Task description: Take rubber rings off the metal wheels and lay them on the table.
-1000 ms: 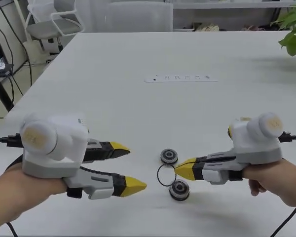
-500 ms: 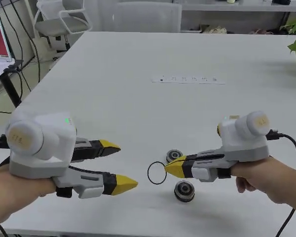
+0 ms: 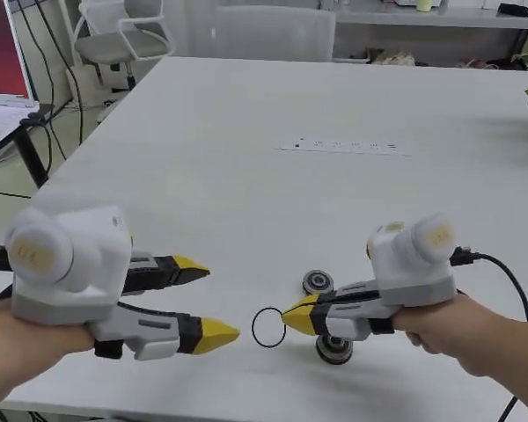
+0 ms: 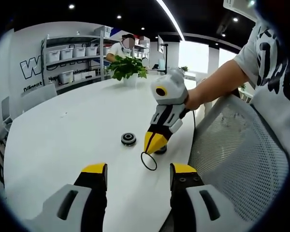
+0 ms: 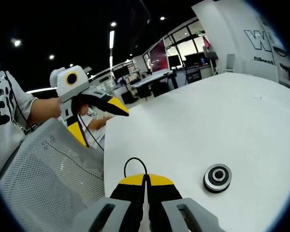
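Nearer dark round metal wheel (image 3: 334,352) sat half hidden beneath white-and-yellow right gripper (image 3: 286,315). Lower arc of thin black rubber ring (image 5: 134,158) lay hidden between pressed-together jaws.

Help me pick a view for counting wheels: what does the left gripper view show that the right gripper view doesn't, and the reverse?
Left gripper view: the right gripper from the front, shut on the ring, a second wheel partly hidden behind its tip, and a plant.
Right gripper view: the left gripper with its jaws apart, and monitors far behind.
Both: the ring, and one wheel lying in the open on the table.
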Demonstrator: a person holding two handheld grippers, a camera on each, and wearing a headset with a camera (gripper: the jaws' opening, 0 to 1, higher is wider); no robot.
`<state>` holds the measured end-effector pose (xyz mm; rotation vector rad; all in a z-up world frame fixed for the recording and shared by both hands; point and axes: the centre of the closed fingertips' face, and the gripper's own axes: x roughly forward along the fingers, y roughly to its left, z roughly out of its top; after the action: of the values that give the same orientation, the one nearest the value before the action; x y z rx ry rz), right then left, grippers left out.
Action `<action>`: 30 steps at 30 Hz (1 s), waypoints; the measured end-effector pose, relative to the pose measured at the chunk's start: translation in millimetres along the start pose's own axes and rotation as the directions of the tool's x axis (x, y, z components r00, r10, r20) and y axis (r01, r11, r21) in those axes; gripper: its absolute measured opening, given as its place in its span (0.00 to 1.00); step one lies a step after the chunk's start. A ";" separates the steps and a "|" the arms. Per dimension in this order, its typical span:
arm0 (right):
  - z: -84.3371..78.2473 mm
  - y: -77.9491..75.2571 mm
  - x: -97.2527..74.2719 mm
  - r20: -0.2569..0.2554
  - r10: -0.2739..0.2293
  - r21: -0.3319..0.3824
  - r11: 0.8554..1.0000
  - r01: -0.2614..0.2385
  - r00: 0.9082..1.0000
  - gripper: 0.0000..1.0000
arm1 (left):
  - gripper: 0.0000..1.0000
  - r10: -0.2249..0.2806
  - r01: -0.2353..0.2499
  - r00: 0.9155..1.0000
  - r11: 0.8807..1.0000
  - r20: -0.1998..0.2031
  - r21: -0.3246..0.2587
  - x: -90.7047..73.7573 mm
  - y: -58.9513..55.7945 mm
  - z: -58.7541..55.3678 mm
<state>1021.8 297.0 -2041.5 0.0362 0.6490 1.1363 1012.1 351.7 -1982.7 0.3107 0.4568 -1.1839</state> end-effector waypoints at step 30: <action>-18.7 -17.3 2.6 -0.072 -0.089 0.013 0.996 0.090 0.993 0.08 | 0.51 0.007 -0.007 1.000 1.000 -0.005 -0.011 -2.5 0.5 -2.2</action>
<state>1027.5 286.2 -2064.0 -0.0200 0.7162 1.0494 1011.4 354.9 -1983.4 0.3061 0.4659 -1.1734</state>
